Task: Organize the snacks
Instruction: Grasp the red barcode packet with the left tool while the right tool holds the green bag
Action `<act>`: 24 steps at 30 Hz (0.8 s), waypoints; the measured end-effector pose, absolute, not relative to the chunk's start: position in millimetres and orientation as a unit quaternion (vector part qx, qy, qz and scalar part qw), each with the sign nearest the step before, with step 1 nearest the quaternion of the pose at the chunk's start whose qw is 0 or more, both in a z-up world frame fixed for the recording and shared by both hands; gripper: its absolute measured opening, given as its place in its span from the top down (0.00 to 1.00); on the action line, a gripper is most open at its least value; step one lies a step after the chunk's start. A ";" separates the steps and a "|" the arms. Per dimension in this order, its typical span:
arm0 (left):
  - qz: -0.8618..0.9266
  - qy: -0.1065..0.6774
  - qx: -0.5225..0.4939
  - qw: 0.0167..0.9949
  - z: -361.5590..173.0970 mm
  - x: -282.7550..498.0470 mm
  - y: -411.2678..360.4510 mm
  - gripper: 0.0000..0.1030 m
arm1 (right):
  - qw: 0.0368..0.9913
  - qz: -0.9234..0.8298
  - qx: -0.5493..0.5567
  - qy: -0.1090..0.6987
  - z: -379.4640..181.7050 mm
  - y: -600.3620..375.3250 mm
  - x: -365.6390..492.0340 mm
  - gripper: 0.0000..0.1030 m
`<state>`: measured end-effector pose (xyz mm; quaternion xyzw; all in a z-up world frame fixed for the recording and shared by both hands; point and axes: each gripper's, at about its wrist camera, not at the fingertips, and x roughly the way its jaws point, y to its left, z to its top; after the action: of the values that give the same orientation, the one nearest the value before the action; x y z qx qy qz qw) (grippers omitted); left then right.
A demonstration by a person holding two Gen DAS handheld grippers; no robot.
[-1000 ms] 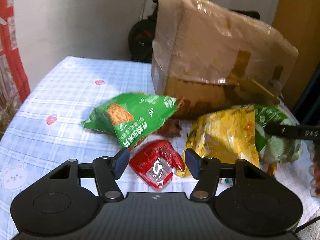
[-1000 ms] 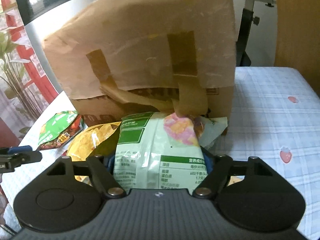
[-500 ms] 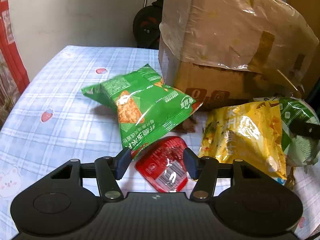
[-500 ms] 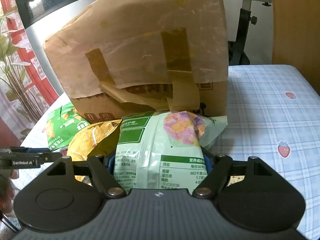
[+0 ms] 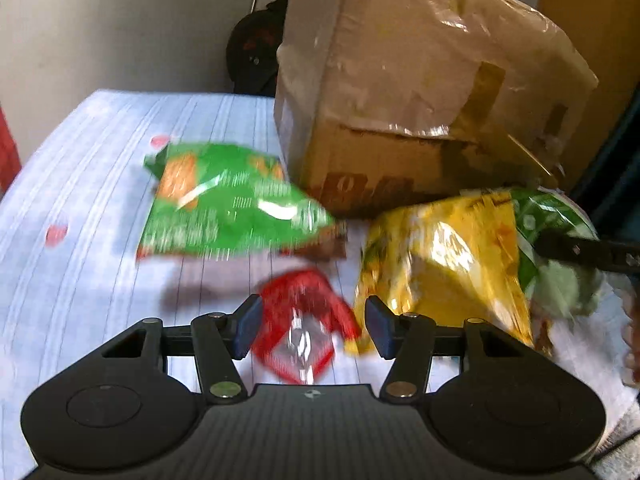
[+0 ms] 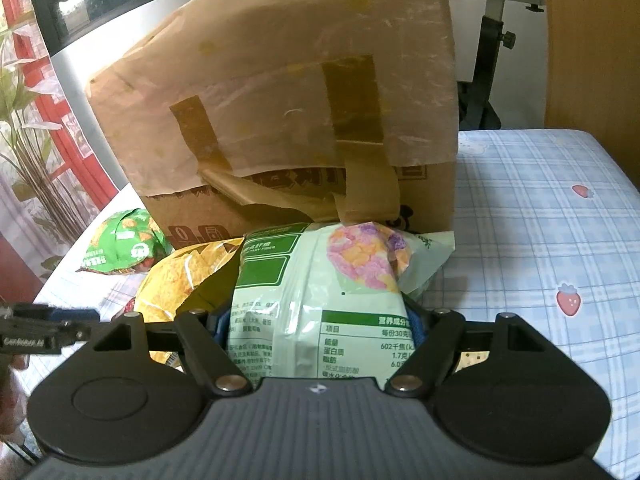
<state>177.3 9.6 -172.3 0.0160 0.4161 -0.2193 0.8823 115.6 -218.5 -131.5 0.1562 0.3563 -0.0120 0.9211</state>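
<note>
A small red snack packet [image 5: 304, 320] lies on the checked tablecloth between the fingers of my left gripper [image 5: 312, 326]. The left pad is at the packet's edge, the right pad stands a little off it, and the jaws have been narrowing. My right gripper [image 6: 320, 326] is shut on a pale green snack bag [image 6: 320, 280], which leans against a tall cardboard box [image 6: 280, 100]. A yellow bag [image 5: 440, 256] lies beside the pale green one. A bright green bag [image 5: 224, 208] lies left of the box, blurred.
The box [image 5: 420, 100] takes up the far middle of the table [image 5: 80, 280]. A brown snack piece [image 5: 328, 246] sits under the green bag's corner. Behind the table are a wall, a dark exercise machine [image 6: 492, 60] and a wooden panel [image 6: 592, 40]. Plants [image 6: 24, 140] stand to the left.
My left gripper has moved forward and down over the red packet and its jaws have narrowed a little. The green bag now appears farther off, to the upper left. The right gripper has kept still.
</note>
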 end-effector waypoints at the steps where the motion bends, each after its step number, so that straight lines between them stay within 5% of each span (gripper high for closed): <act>1: -0.222 0.419 0.014 0.880 -175.2 184.4 8.6 0.44 | 0.921 -0.012 0.156 0.356 -131.5 -218.7 115.3 0.25; 19: -0.229 0.444 0.013 0.866 -193.0 176.5 30.4 0.42 | 0.921 -0.008 0.151 0.360 -130.4 -222.0 115.1 0.25; 24: -0.236 0.441 0.040 0.865 -194.7 162.3 25.8 0.33 | 0.921 -0.008 0.150 0.360 -130.6 -221.9 115.1 0.25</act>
<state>162.3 25.8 -194.7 0.0399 0.4408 -0.2364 0.8650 115.1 -221.9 -130.6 0.1498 0.3602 -0.0081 0.9207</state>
